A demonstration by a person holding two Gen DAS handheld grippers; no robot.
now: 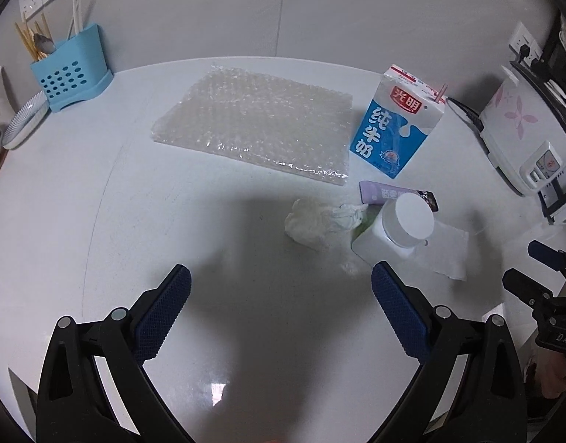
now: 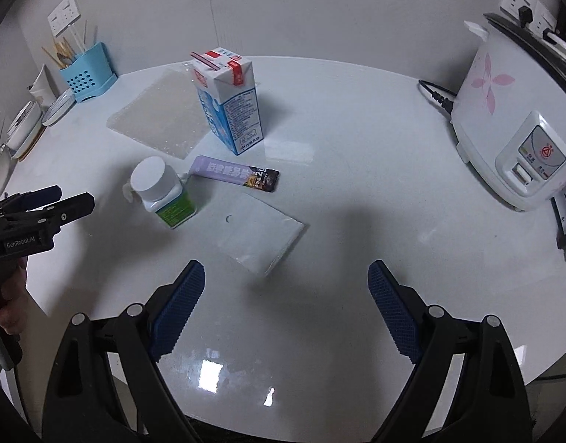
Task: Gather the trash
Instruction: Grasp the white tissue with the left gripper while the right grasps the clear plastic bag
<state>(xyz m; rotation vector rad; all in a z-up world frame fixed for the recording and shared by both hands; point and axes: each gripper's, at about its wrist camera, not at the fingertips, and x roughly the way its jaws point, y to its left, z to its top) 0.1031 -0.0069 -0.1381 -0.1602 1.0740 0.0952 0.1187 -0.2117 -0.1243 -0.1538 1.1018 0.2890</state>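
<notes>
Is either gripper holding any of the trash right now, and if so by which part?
Nothing is held. The left gripper and the right gripper are both open, empty, above the white table.

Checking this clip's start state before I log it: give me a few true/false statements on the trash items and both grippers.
1. The milk carton stands upright. True.
2. The left gripper is shut on the crumpled tissue. False: its jaws are open and empty, short of the tissue.
3. The white-capped bottle lies on its side. False: it stands upright.
4. The purple sachet lies flat between carton and bottle. True.
5. The right gripper is open. True.
</notes>
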